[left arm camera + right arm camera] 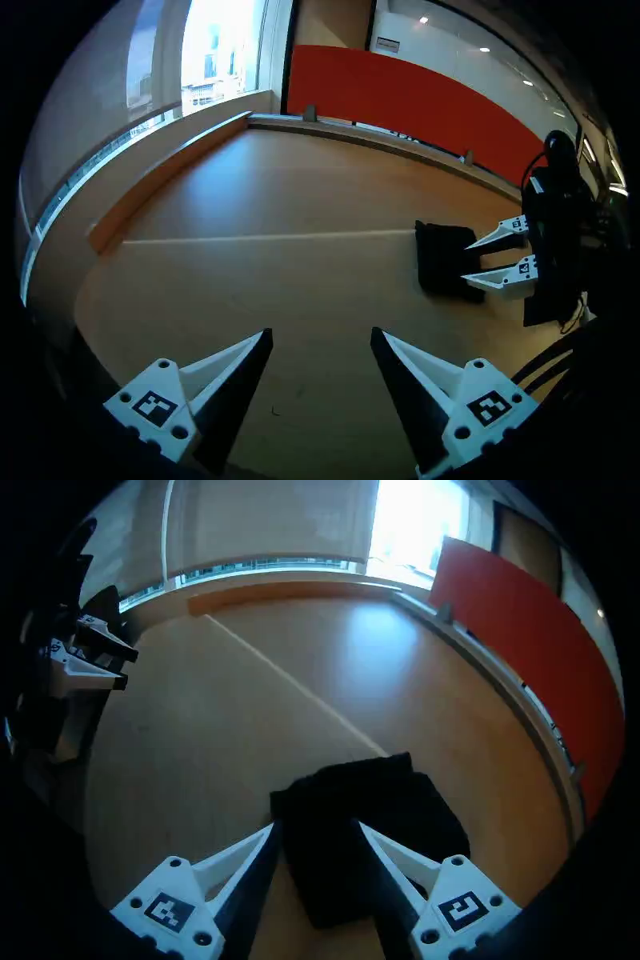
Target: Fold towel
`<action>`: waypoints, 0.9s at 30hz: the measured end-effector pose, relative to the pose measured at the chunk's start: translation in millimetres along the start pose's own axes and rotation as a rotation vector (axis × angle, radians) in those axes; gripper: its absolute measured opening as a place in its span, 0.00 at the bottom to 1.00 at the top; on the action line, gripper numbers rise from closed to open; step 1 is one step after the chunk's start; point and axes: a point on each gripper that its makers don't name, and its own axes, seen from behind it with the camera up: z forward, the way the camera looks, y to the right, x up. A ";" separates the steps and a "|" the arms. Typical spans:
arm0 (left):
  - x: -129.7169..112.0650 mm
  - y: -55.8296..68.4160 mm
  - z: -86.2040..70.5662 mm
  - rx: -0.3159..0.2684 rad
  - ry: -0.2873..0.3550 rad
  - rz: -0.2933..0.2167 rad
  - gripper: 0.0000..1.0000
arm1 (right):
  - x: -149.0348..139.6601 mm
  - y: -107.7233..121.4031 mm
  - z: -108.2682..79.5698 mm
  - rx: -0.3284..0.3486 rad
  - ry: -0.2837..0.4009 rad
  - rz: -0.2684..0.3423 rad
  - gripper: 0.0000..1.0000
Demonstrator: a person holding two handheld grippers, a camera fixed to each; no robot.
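- The towel (376, 816), a dark, soft cloth, lies in a compact, thick-looking rectangle on the wooden desk (280, 208), at the end of a pale seam line (264, 237). It looks folded over at least once.
- The right tongs (314, 826) stand wide apart, straddling the towel's near edge. The cloth shows between the fingers, but neither visibly presses on it, so they hold nothing.
- The left tongs (320, 332) are equally wide open and empty, over bare wood, well apart from the towel.
- For a clean next fold, I judge the right tongs should come low and pinch all layers at one corner, while the left tongs cross over to take the matching corner. Lifting one side alone would likely let the layers slide and skew.
- The cloth is matte and limp, likely to sag. The desk is smooth and glossy, so the bundle may skid when nudged.
- Far off stand a flat red panel (416, 104) and a bright window (216, 56).
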 end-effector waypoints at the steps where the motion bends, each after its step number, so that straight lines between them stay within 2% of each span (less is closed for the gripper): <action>1: 0.1 0.3 0.1 0.000 0.000 0.000 0.91 | -2.7 0.3 -1.6 -0.003 -0.002 0.004 0.63; 17: -0.1 8.4 2.2 -0.007 -0.005 0.011 0.91 | -54.1 3.8 -26.4 -0.056 -0.054 0.062 0.63; 27: -1.3 11.4 3.4 -0.010 -0.010 0.014 0.91 | -79.6 2.8 -30.6 -0.074 -0.091 0.094 0.63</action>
